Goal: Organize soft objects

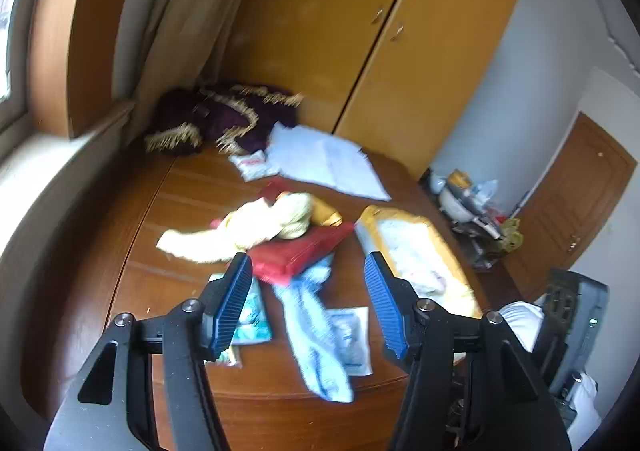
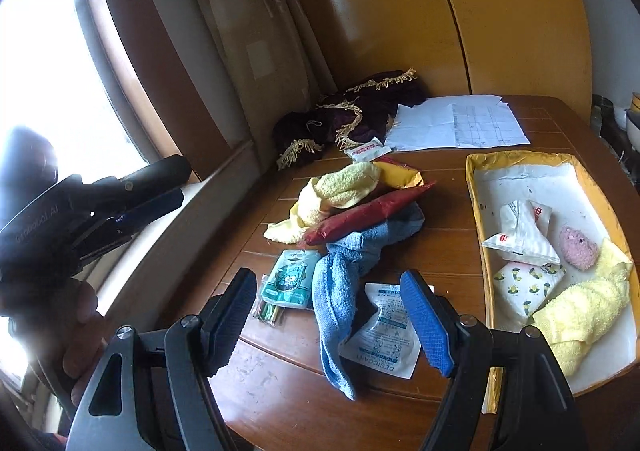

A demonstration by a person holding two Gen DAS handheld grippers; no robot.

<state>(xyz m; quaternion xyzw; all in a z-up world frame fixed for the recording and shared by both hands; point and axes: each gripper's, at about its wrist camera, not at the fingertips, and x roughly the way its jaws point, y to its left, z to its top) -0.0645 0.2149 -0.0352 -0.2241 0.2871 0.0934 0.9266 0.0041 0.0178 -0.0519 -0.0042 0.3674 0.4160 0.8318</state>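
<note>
Right wrist | right gripper [image 2: 328,321] spread wide, empty, over blue cloth [image 2: 340,291] | left gripper [image 1: 308,303] spread, empty

Front edge: you have bare table [image 2: 280,391] below the blue cloth [image 2: 340,291].
Centre: the pile of yellow towel [image 2: 340,187], red pouch [image 2: 368,215] and blue cloth blocks your way.
Right: the tray [image 2: 476,187] wall stands beside the pile; a narrow wood strip lies between.
Far side: papers [image 2: 460,123] and the fringed dark cloth [image 2: 352,111] fill it.
Left: the window ledge [image 2: 160,231] closes the table.
</note>
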